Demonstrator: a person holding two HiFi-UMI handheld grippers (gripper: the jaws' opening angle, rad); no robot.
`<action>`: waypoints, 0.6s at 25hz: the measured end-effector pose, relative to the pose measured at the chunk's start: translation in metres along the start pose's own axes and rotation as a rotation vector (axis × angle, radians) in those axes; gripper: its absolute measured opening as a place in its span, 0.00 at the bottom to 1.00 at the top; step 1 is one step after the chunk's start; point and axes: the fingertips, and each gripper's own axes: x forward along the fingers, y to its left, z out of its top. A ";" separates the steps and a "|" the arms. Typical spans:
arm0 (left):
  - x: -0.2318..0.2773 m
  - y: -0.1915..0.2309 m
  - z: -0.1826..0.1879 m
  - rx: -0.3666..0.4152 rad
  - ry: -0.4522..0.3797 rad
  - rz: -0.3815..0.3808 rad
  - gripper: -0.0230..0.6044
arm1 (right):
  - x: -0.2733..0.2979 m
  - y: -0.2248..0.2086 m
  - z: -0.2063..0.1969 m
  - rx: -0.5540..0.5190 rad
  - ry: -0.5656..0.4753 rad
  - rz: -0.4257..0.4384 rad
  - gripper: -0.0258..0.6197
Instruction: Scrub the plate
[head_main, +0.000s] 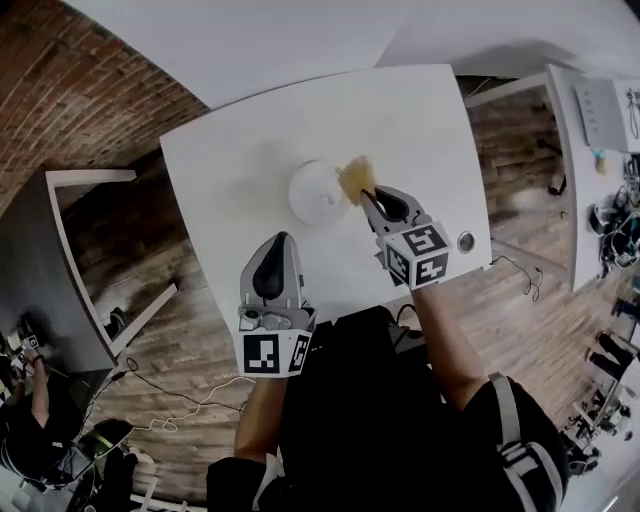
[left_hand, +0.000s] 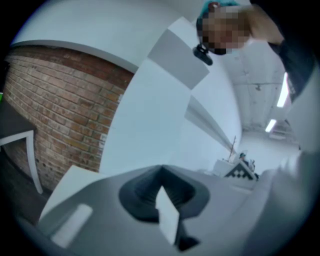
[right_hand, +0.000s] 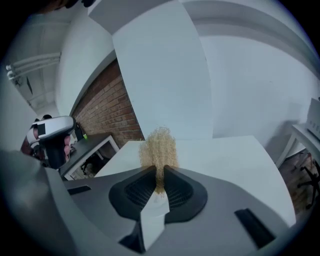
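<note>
Pinching a tan scrubber (head_main: 357, 178) (right_hand: 158, 150) tight, the right gripper (head_main: 368, 200) (right_hand: 159, 172) has it at the plate's (head_main: 318, 192) right rim, mid-frame. The left gripper (head_main: 279, 240) (left_hand: 161, 172) sits lower left over the table (head_main: 420, 120), jaws pressed together.

White table (head_main: 240, 150), round metal fitting (head_main: 466, 241) at the table's right edge, brick wall (head_main: 60, 90) left of the table, wood-plank floor (head_main: 185, 345) around the table, white cable (head_main: 190, 405) below-left of the table.

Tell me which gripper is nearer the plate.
Right. The right gripper, shut on the fibrous scrubber, sits at the right edge of the plate; the left gripper, shut and empty, is apart, nearer the person.
</note>
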 end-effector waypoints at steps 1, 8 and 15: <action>-0.002 -0.004 0.005 0.006 -0.005 0.001 0.04 | -0.007 0.003 0.007 0.005 -0.034 0.005 0.11; -0.023 -0.021 0.024 0.019 -0.045 0.053 0.04 | -0.048 0.023 0.043 -0.005 -0.189 0.050 0.11; -0.043 -0.030 0.052 0.062 -0.086 0.075 0.04 | -0.095 0.057 0.067 -0.052 -0.326 0.102 0.11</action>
